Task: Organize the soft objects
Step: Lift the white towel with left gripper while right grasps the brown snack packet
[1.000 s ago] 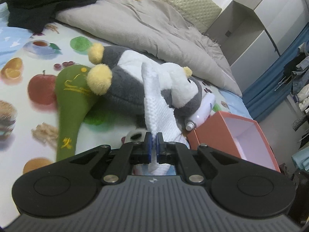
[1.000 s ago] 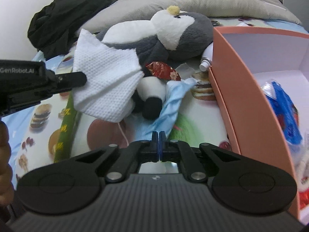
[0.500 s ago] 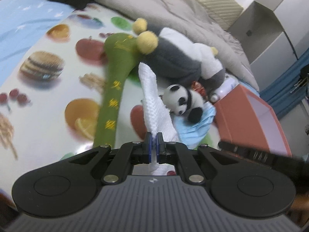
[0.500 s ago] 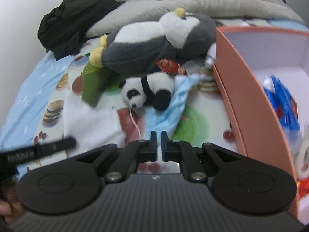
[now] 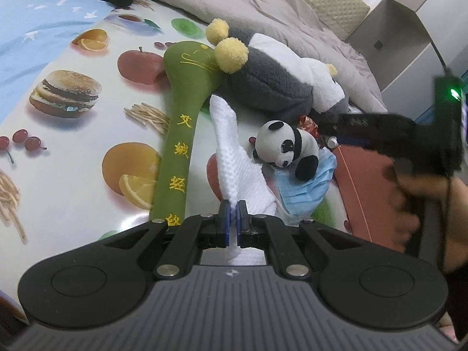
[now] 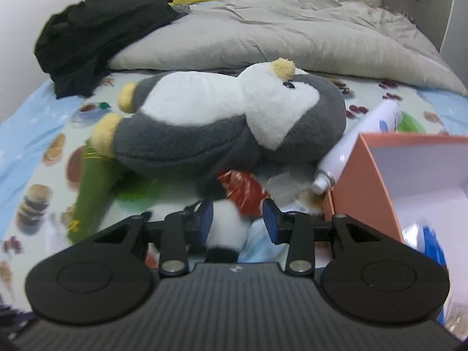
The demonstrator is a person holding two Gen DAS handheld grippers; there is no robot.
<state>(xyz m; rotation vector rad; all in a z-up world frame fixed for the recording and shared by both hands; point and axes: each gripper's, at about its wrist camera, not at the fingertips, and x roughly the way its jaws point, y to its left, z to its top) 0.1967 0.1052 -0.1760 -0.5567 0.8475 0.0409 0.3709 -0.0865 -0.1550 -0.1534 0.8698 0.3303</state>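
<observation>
My left gripper (image 5: 232, 218) is shut on a white waffle cloth (image 5: 238, 163) that lies draped toward the bed. Beside it sit a small panda plush (image 5: 288, 149) on a blue face mask (image 5: 304, 190), a green embroidered plush mallet (image 5: 182, 134) and a big grey-and-white penguin plush (image 5: 275, 84). My right gripper (image 6: 237, 222) is open, its jaws on either side of the small panda (image 6: 226, 225). The penguin (image 6: 222, 125) lies just beyond it. The right gripper also shows in the left wrist view (image 5: 336, 130), above the panda.
An orange box (image 6: 362, 187) with a white inside stands at the right, with blue items in it. A white bottle (image 6: 356, 149) and a red wrapper (image 6: 242, 190) lie by the penguin. A grey duvet (image 6: 278, 35) and black clothing (image 6: 99, 35) are at the back.
My right gripper has opened and moved forward and down around the small panda. My left gripper has lowered the white cloth toward the bed and stays shut on it.
</observation>
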